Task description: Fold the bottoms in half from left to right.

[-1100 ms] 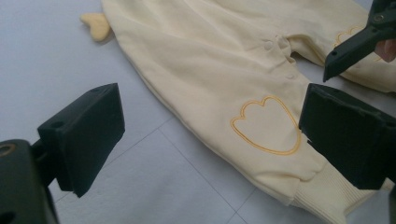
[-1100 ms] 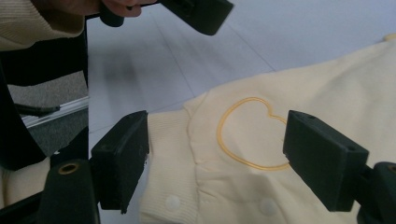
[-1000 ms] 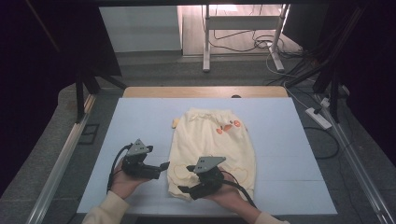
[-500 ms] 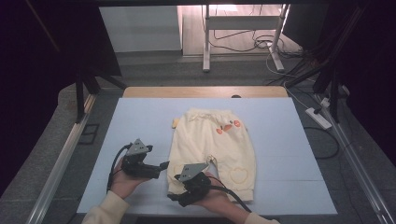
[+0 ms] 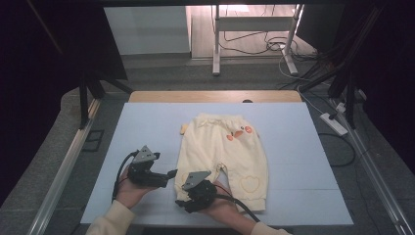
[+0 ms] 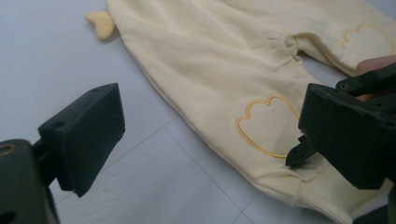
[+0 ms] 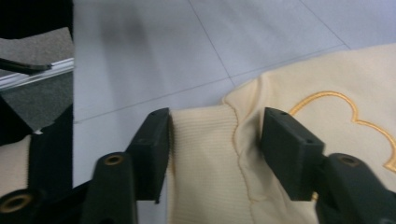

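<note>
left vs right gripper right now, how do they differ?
The right gripper has the pants' ribbed cuff between its fingers, which have just been closing; the left gripper stands wide open with nothing between its fingers. The right is over the cuff, the left beside the pants above the blue mat. Both are hand-held, black.

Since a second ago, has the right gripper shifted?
Yes. The right gripper has slid left across the pale yellow pants, from mid-garment to the left leg's cuff. Its fingers have been closing around that cuff.
</note>
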Demonstrator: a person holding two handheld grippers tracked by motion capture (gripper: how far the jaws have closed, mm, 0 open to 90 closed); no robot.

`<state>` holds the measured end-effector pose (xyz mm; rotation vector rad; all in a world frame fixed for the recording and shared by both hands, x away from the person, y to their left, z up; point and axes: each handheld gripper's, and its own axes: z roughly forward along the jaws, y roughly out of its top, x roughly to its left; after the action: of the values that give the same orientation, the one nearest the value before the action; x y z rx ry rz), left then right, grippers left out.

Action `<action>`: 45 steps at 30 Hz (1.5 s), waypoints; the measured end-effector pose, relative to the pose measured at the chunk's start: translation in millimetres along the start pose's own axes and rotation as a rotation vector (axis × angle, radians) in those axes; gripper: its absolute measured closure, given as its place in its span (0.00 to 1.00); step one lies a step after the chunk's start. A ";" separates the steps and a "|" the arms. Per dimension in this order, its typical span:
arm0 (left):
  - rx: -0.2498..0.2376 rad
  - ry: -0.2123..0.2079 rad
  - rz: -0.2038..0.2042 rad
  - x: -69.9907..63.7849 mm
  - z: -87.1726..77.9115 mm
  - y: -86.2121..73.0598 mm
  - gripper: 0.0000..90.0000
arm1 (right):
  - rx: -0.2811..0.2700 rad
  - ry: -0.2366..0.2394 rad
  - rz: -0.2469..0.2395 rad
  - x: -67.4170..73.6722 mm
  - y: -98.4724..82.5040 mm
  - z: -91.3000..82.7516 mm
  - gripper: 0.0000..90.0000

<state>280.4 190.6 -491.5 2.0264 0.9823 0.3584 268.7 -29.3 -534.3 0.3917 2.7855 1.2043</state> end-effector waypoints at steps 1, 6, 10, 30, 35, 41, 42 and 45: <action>-0.001 0.000 0.000 0.1 -0.2 -0.1 0.08 | 0.003 -0.011 -0.009 0.5 -0.1 0.0 0.57; -0.004 0.003 -0.007 0.9 -1.2 -0.4 0.08 | 0.006 -0.029 -0.008 -2.2 0.0 -4.8 0.78; 0.001 0.013 -0.005 0.9 2.3 0.5 0.08 | 0.005 -0.017 0.016 -4.3 1.4 -11.0 0.83; 0.051 0.038 -0.080 40.5 50.7 47.6 0.20 | -0.018 -0.014 0.022 -2.0 0.5 -21.6 0.84; 0.075 0.055 -0.091 45.7 68.2 49.3 0.21 | -0.021 -0.014 0.021 -1.3 0.3 -21.5 0.84; 0.110 0.056 -0.082 51.2 86.7 55.4 0.23 | -0.022 -0.016 0.019 -1.2 0.4 -21.6 0.84; 0.111 0.060 -0.081 52.4 89.5 55.9 0.24 | -0.023 -0.017 0.018 -1.2 0.3 -21.6 0.84; 0.122 0.068 -0.088 55.3 97.7 55.0 0.27 | -0.023 -0.017 0.017 -1.2 0.0 -21.7 0.84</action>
<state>399.2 158.2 -513.3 2.0832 1.1561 0.3296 266.0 -44.9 -519.5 0.4218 2.7572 1.2293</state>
